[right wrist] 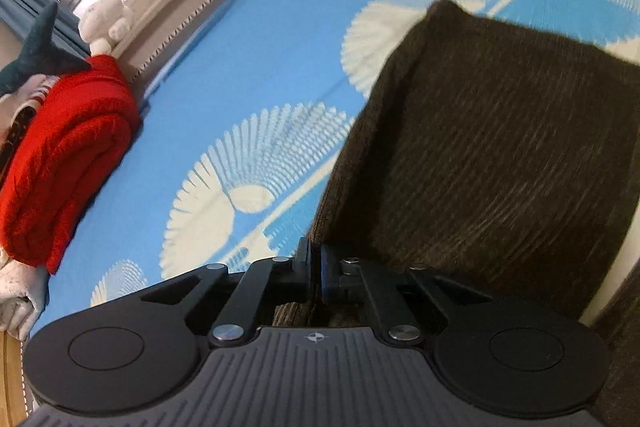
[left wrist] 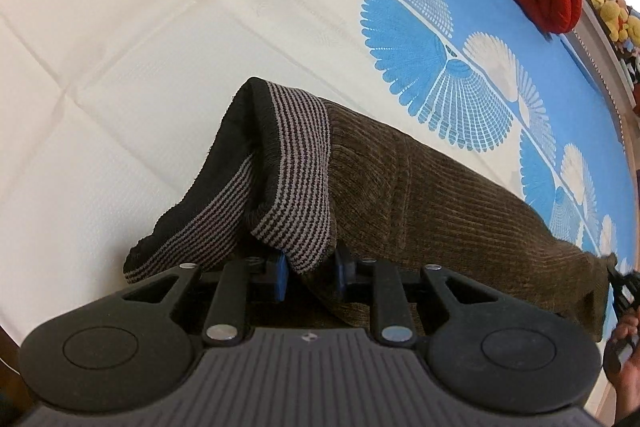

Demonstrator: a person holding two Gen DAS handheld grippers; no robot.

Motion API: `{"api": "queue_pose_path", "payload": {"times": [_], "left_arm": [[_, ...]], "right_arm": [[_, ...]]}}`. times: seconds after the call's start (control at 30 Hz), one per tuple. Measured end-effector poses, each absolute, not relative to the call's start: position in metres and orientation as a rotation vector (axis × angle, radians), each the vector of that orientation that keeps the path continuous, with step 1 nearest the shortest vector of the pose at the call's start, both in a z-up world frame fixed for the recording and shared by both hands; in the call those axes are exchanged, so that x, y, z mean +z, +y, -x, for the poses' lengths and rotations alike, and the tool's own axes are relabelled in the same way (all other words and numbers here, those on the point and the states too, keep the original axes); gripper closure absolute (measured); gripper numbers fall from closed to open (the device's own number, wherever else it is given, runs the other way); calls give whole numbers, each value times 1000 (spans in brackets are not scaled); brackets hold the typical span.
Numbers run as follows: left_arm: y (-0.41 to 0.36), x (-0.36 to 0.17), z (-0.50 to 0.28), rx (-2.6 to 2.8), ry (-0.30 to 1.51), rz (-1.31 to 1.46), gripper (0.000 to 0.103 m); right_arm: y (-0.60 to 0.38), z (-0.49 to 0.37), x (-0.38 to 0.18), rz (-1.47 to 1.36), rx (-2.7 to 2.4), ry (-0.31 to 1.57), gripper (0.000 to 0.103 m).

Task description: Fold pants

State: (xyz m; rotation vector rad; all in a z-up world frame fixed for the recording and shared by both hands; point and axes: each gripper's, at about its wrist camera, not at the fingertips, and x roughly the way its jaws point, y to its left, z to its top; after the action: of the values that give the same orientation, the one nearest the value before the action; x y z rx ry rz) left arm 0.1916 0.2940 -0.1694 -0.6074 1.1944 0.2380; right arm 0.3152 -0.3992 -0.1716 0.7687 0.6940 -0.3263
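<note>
Black left gripper (left wrist: 310,273), blue pads (left wrist: 281,275), silver screws

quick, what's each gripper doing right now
left gripper: closed on the pants at the striped waistband
right gripper: closed on the pants' edge

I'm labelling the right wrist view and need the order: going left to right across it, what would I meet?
Red folded blanket → blue bedspread with white fan pattern → right tongs, shut on an edge of the brown pants, which fill the right side.
</note>
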Motion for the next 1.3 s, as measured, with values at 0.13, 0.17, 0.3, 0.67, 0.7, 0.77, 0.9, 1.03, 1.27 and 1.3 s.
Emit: {"api": "queue_pose_path", "payload": {"times": [0.13, 0.17, 0.3, 0.67, 0.7, 0.77, 0.9, 1.03, 1.27, 1.3], "left_arm": [[300, -155, -186, 232, 1134, 611, 80], [303, -150, -183, 233, 1116, 615, 82], [313, -131, -165, 232, 1051, 614, 84], [328, -147, -132, 243, 1183, 510, 83], [329, -148, -132, 249, 1189, 504, 80], [329, -150, -133, 267, 1200, 516, 79], [330, -151, -134, 311, 1196, 530, 57], [330, -153, -137, 331, 1199, 536, 56], [330, -160, -145, 329, 1217, 533, 56], [331, -160, -145, 329, 1218, 533, 56]], "right_arm": [[-400, -282, -131, -746, -343, 662, 100], [-401, -270, -121, -746, -342, 650, 101], [-395, -194, -84, -699, -350, 619, 101], [-385, -35, -174, -671, -409, 938, 99], [-392, -33, -175, -654, -410, 940, 97], [-414, -25, -165, -650, -428, 871, 96], [-472, -23, -153, -734, -482, 796, 80], [-525, -32, -166, -854, -571, 759, 63], [-570, -42, -215, -1124, -652, 682, 62], [-574, -48, -219, -1129, -655, 666, 62]]}}
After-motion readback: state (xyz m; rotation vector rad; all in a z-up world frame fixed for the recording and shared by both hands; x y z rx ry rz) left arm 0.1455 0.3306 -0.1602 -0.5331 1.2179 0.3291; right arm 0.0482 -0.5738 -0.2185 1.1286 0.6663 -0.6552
